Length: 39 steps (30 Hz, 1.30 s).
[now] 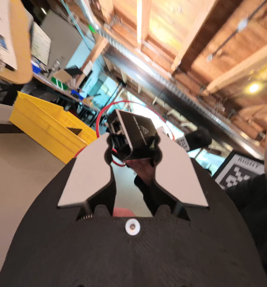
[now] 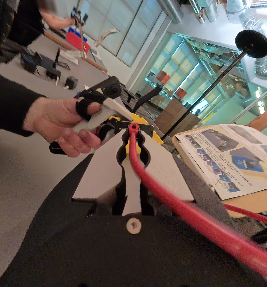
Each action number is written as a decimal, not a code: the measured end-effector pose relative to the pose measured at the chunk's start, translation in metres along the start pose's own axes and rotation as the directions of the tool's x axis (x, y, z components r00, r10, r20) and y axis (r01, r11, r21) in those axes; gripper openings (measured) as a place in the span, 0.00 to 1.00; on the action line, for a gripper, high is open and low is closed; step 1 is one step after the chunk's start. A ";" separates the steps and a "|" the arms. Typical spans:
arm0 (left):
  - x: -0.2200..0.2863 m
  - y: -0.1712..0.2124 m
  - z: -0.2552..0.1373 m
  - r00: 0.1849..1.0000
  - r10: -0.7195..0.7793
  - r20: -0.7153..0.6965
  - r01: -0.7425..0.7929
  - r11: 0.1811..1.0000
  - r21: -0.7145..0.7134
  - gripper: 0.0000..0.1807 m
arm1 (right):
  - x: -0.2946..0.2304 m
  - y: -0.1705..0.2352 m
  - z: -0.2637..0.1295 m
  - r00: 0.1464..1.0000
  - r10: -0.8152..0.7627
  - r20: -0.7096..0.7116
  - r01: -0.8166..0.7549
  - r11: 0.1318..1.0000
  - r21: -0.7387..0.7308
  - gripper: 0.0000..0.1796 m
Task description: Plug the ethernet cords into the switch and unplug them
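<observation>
Left gripper [image 1: 132, 146] clenched on the black switch [image 1: 133, 136], held up in the air off the grey counter [image 1: 21, 163], tilted, two open ports facing left-up in the left wrist view. Switch looks like a small rigid metal box, light, smooth glossy sides so probably slippery; gripping across the flat sides away from the ports seems right. Right gripper [image 2: 132, 136] closed around the red ethernet cord [image 2: 168, 186] just behind its red plug boot [image 2: 133, 127], which sits at a port on the switch end plate; cannot tell if it is fully seated. Cord is thick, springy, loops behind the switch, likely tugs sideways. Best hold is the stiff boot, not the soft cable; latch tab looks fragile. Yellow bin [image 1: 49, 124] beyond, printed instruction sheet [image 2: 223, 156] to the right.
</observation>
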<state>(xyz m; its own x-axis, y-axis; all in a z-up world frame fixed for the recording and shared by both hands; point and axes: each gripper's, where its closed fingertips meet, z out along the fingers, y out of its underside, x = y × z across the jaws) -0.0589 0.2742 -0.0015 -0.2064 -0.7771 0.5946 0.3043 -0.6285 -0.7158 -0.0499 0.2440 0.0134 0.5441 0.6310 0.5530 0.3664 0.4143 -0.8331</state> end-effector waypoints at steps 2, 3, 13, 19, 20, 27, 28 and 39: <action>-0.003 -0.007 -0.006 0.999 -0.039 -0.007 0.039 0.998 0.051 0.22 | -0.004 0.003 0.005 0.997 -0.073 -0.021 0.072 0.997 -0.027 0.05; -0.003 -0.009 -0.007 0.999 -0.034 -0.006 0.034 0.997 0.062 0.22 | -0.006 0.002 0.007 0.996 -0.088 -0.031 0.088 0.996 -0.027 0.05; 0.012 -0.048 -0.023 0.987 0.148 0.055 -0.153 0.983 0.100 0.16 | -0.020 0.023 0.035 0.993 -0.089 -0.073 0.081 0.991 -0.109 0.20; 0.035 -0.100 -0.046 0.945 0.296 0.139 -0.314 0.940 0.134 0.15 | -0.063 0.100 0.033 0.977 0.047 0.208 0.053 0.891 -0.450 0.39; 0.042 -0.108 -0.048 0.936 0.322 0.142 -0.341 0.929 0.141 0.14 | -0.064 0.109 0.028 0.973 0.040 0.229 0.078 0.871 -0.485 0.40; 0.090 -0.154 -0.031 0.866 0.479 0.144 -0.496 0.858 0.133 0.14 | -0.066 0.128 -0.013 0.927 0.197 0.318 0.035 0.800 -0.599 0.35; 0.094 -0.158 -0.027 0.853 0.503 0.139 -0.519 0.848 0.110 0.13 | -0.067 0.134 -0.020 0.918 0.231 0.323 0.025 0.779 -0.627 0.34; 0.125 -0.126 0.014 0.730 0.617 -0.293 -0.668 0.557 -0.493 0.14 | -0.025 0.150 -0.087 0.912 0.356 0.204 -0.090 0.659 -0.746 0.28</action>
<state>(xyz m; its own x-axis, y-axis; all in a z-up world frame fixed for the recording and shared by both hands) -0.1105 0.2569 0.1685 -0.2349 -0.9652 -0.1148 -0.1514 0.1530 -0.9766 0.0573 0.2330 -0.1253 0.4729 0.8565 0.2069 0.7558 -0.2736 -0.5950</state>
